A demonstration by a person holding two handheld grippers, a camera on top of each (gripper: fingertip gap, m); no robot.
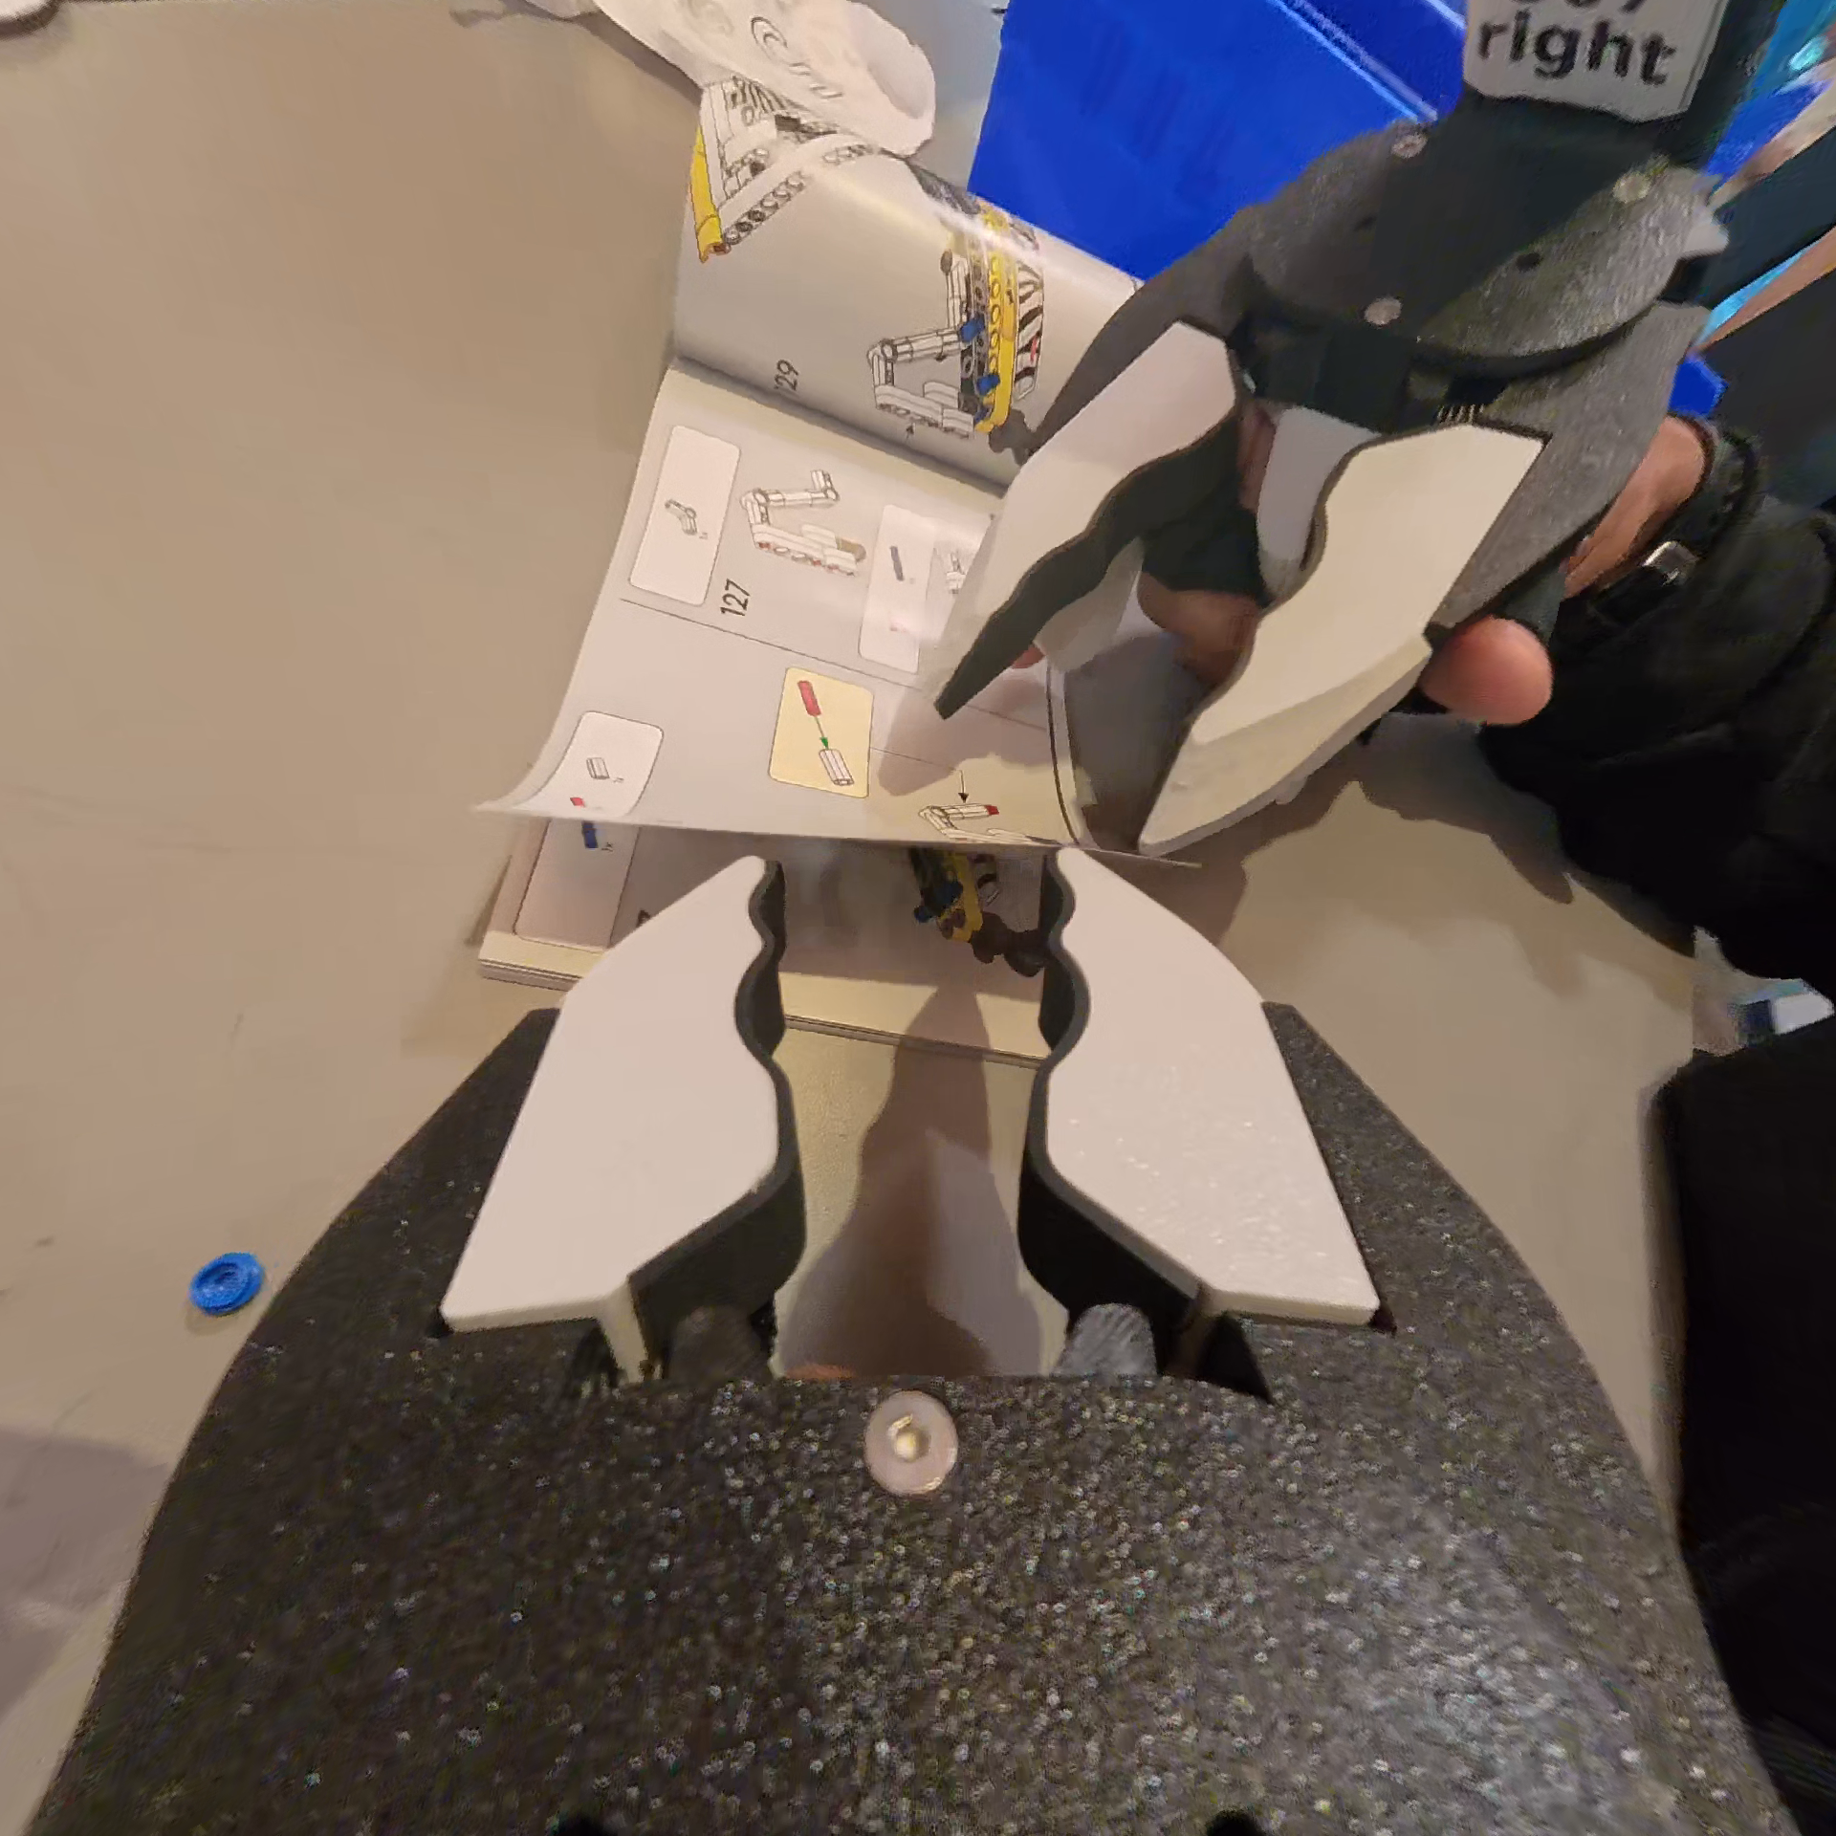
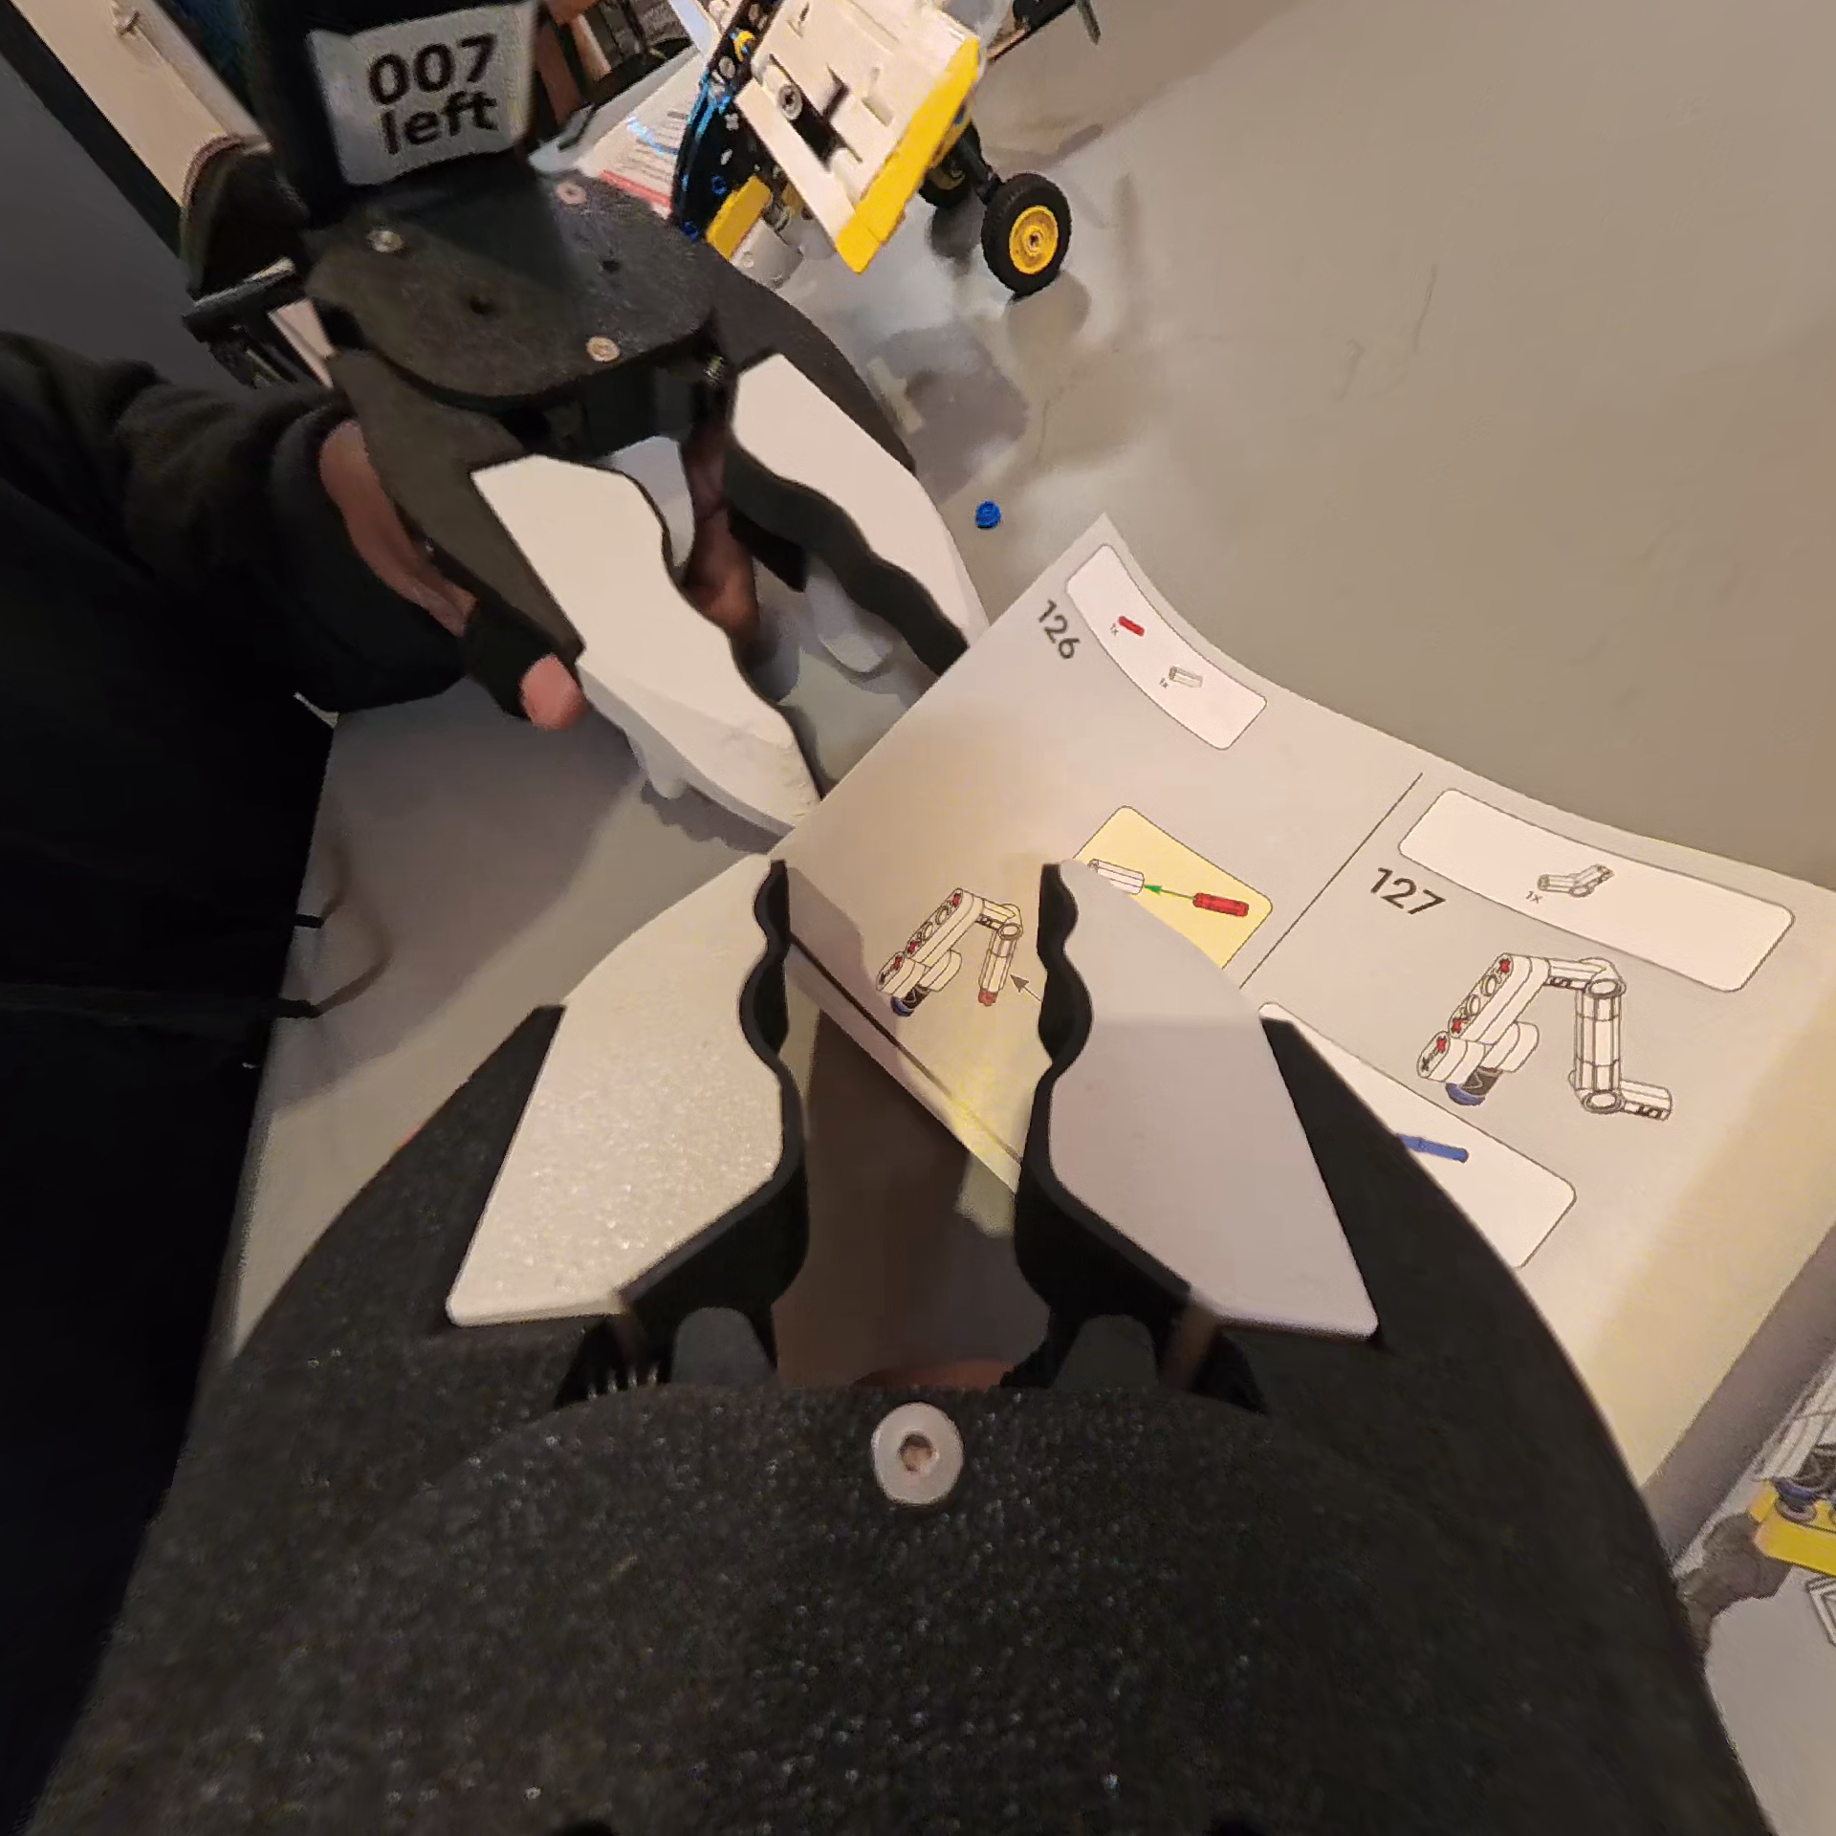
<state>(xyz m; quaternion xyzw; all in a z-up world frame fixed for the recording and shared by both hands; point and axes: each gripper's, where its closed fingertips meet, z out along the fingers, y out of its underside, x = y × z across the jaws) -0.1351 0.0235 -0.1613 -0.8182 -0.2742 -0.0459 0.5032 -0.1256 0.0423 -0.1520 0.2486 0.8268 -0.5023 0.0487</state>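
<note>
The left gripper [image 1: 909, 894] hangs low over the near edge of an open building-instruction booklet [image 1: 795, 1003]. Its jaws stand well apart with nothing between them, the fingertips just short of the raised page's edge. A loose page [image 1: 735, 676] of the booklet arches up off the stack, and the right gripper [image 2: 909, 894] seems to be what keeps it lifted. In the left wrist view one right fingertip [image 1: 1192, 805] rests at the page's near corner while the other lies over the printed face. In the right wrist view the page corner lies between the spread fingers. The pads do not look pressed on the sheet, so the page seems propped rather than pinched, though the underside contact is hidden.

Under the lifted page the lower spread is mostly in shadow. A yellow and dark printed figure shows there only in part.

On the grey table [image 1: 298, 596] a small round blue brick piece [image 1: 227, 1284] lies apart to the left. Beyond the booklet a crumpled clear bag [image 1: 785, 60] and a blue bin [image 1: 1192, 119] are cut by the frame. The right wrist view shows a white and yellow brick-built vehicle [image 2: 874, 129] farther off, with only part of it visible
</note>
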